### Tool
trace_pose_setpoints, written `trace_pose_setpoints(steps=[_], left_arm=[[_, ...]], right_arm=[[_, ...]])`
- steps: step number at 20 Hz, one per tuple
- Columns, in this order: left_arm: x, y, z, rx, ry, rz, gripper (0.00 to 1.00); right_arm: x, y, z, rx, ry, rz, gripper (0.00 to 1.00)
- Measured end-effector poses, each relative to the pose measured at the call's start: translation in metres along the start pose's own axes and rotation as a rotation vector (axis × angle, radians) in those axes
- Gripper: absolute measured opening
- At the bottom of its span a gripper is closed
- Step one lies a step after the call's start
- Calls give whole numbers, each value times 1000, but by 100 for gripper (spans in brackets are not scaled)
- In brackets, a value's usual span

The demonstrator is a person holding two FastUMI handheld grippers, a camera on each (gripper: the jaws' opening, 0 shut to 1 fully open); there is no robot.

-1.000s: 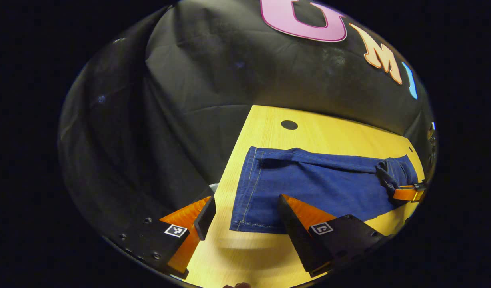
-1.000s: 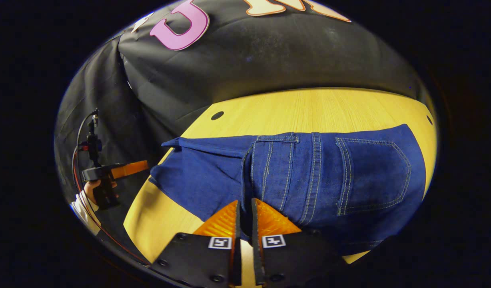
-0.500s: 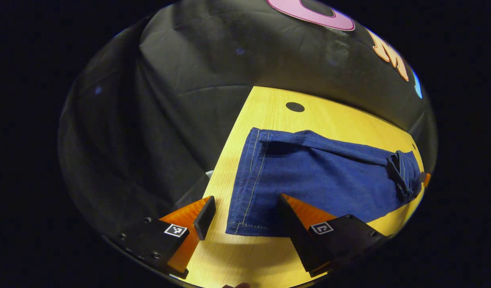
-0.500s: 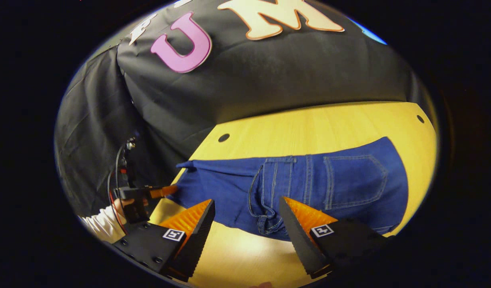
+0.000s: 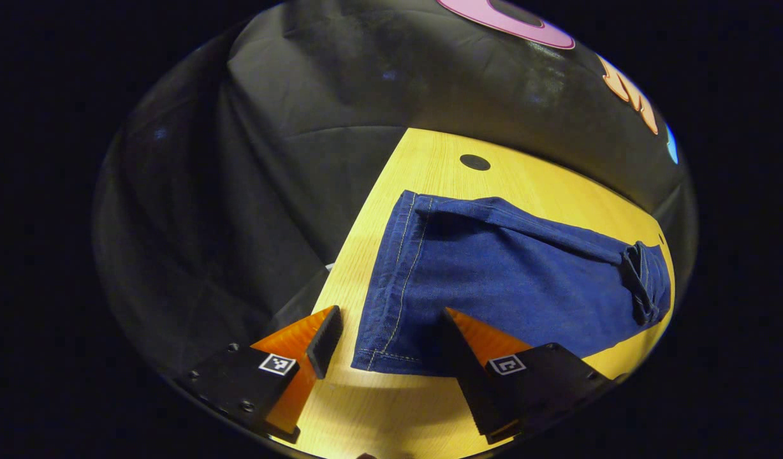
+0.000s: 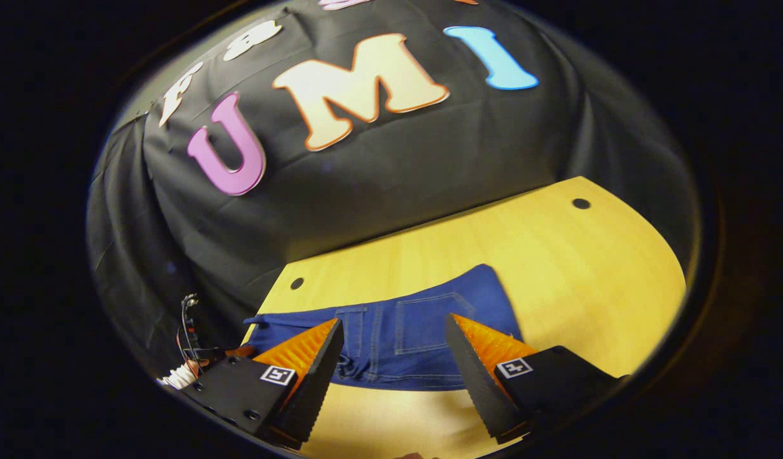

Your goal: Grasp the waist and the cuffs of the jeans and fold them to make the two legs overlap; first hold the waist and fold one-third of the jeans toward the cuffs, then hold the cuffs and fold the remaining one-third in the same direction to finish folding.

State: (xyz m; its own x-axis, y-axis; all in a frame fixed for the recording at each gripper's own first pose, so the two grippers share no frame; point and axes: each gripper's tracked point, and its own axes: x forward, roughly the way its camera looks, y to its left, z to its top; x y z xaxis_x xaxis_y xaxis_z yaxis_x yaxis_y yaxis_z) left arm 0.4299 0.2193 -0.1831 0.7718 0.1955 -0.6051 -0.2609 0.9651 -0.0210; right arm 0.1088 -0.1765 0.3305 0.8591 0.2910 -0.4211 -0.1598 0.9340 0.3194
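Blue jeans [image 5: 493, 280] lie lengthwise across the bench [image 5: 430, 159], cuff hem just ahead of the left gripper [image 5: 385, 338], its fingers spread; the right gripper [image 6: 391, 350], also spread, hovers off the waist end.

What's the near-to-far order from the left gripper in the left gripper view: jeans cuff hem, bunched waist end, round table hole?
1. Cuff hem, lying between the open fingers of the left gripper.
2. Bunched waist end, far right.
3. Round table hole, beyond the jeans, by the wall.
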Motion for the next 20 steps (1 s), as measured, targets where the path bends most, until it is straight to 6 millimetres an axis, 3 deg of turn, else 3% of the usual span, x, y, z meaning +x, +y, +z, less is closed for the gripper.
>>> trace_pose_setpoints(steps=[2, 4, 5, 8, 10, 12, 16, 18, 20], left_arm=[[2, -11, 1, -2, -16, -17, 89], [1, -23, 2, 5, -29, -25, 66], [-1, -26, 2, -9, -40, -39, 64], [1, -36, 4, -79, -69, -85, 16], [-1, -37, 8, -128, -94, -104, 6], [-1, -39, 9, -155, -92, -114, 0], [-12, -49, 23, -188, -95, -146, 0], [-29, -65, 41, -186, -109, -185, 0], [-53, -87, 62, -162, -135, -217, 0]], right_arm=[[-14, -19, 6, 14, -27, -46, 98], [-25, -27, 3, 26, -30, -68, 98], [-29, -29, 1, 32, -27, -74, 98], [-37, -35, -5, 27, -17, -95, 94], [-37, -38, -6, 23, -13, -108, 98], [-43, -41, -9, 27, -12, -122, 98], [-53, -46, -5, 37, -32, -138, 98], [-60, -51, 1, 46, -47, -138, 94], [-67, -56, 7, 49, -61, -137, 99]])
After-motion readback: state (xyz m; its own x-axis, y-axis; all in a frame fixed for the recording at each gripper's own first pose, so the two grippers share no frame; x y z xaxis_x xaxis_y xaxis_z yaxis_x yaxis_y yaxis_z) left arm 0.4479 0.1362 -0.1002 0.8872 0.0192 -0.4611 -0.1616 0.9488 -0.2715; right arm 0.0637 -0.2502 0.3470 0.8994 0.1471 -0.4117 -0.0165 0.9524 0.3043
